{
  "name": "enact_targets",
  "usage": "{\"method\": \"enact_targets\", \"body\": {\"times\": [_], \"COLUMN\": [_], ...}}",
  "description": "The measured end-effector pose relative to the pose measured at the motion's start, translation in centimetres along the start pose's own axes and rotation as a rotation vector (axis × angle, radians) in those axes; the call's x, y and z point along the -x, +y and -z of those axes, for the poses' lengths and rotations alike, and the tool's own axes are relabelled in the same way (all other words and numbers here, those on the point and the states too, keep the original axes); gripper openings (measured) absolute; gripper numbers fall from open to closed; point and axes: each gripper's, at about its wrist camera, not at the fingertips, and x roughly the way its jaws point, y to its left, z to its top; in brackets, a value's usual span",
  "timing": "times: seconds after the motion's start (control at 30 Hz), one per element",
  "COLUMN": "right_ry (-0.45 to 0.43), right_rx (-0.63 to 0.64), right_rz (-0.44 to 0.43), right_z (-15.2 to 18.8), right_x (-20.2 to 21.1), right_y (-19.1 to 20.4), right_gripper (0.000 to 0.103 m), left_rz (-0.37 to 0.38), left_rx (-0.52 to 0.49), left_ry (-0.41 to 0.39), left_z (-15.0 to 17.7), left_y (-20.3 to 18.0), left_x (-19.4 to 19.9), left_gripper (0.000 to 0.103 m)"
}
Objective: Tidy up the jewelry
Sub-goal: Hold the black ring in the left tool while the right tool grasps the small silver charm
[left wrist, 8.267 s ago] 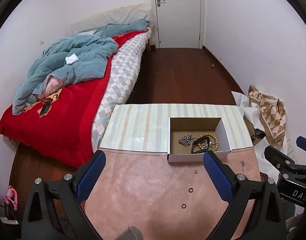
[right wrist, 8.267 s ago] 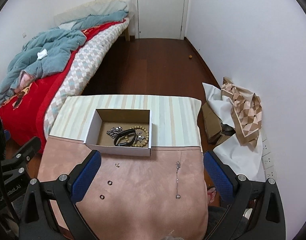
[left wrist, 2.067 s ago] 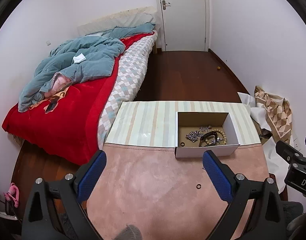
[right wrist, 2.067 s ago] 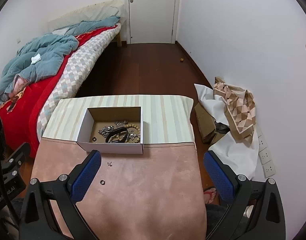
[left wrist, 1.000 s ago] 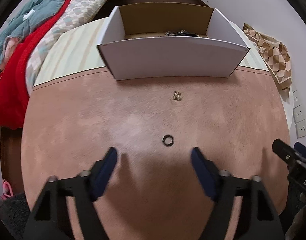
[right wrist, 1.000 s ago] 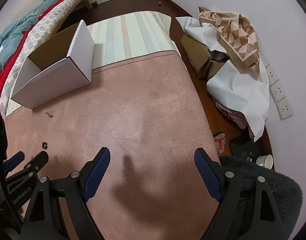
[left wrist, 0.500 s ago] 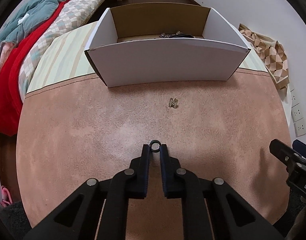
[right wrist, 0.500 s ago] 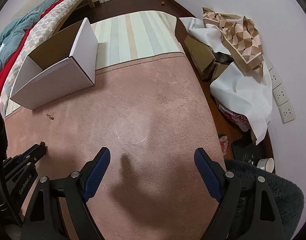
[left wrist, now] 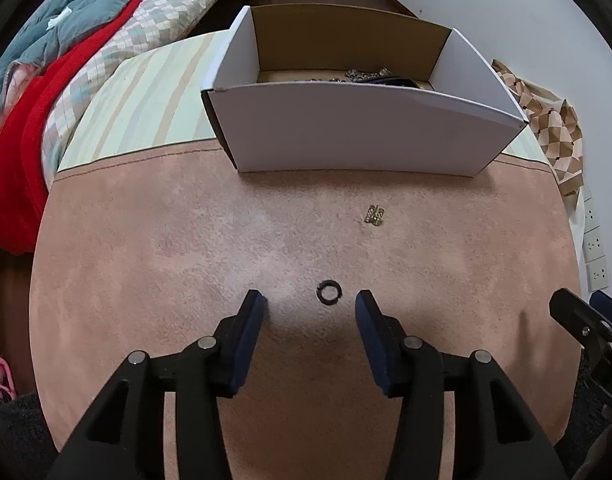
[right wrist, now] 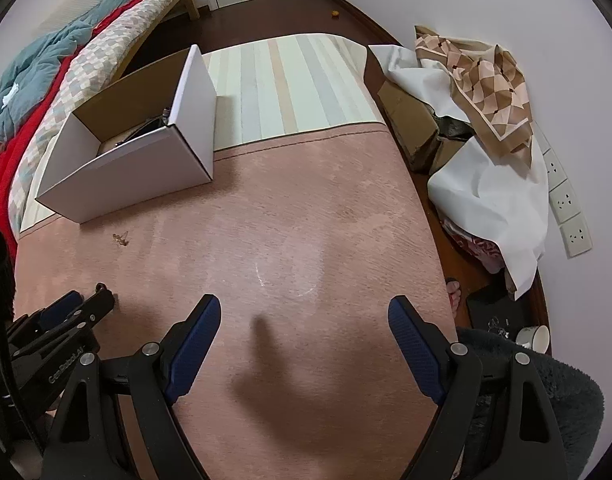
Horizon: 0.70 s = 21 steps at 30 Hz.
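Note:
A small black ring [left wrist: 329,291] lies on the pink table cover [left wrist: 146,264]. My left gripper [left wrist: 309,300] is open low over the cover, its fingertips either side of the ring and just short of it. A small gold earring [left wrist: 374,215] lies further ahead, near the white cardboard box [left wrist: 357,136], which holds chains and a black band. My right gripper [right wrist: 304,312] is open and empty over the bare pink cover. In the right wrist view the box [right wrist: 146,168], the earring [right wrist: 121,237] and the left gripper [right wrist: 86,304] show at left.
A striped mat [right wrist: 294,84] lies behind the box. A bed with a red cover [left wrist: 30,128] stands to the left. Paper, cardboard and patterned cloth [right wrist: 485,92] are piled on the floor to the right, with wall sockets [right wrist: 569,216] beside them.
Half a second ago my left gripper was shut at the black ring; now it is open and the ring lies free on the cover. The right gripper has barely moved.

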Motion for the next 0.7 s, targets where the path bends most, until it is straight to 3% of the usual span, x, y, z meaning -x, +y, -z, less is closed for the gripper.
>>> {"method": "enact_targets", "body": {"times": [0.17,0.3,0.57,0.7], "right_ry": [0.003,0.016,0.008,0.007], "right_rx": [0.002,0.004,0.010,0.013], "right_rz": [-0.001,-0.001,-0.024,-0.154], "right_z": [0.0,0.0,-0.4,-1.0], "right_x": [0.0,-0.3,-0.3,-0.4], "right_y": [0.1,0.1,0.7,2.6], "right_gripper": [0.087,0.083,0.083,0.083], "left_rz": [-0.003,-0.012,-0.009,-0.055], "left_rx": [-0.001,-0.015,-0.018,0.020], "left_ry": [-0.016,-0.031,-0.033,-0.068], "left_z": [-0.3,-0.5,-0.2,-0.5], "left_y": [0.0,0.1,1.0,4.1], "left_x": [-0.2,-0.2,0.4,1.8], "left_gripper": [0.042,0.010,0.010,0.010]}}
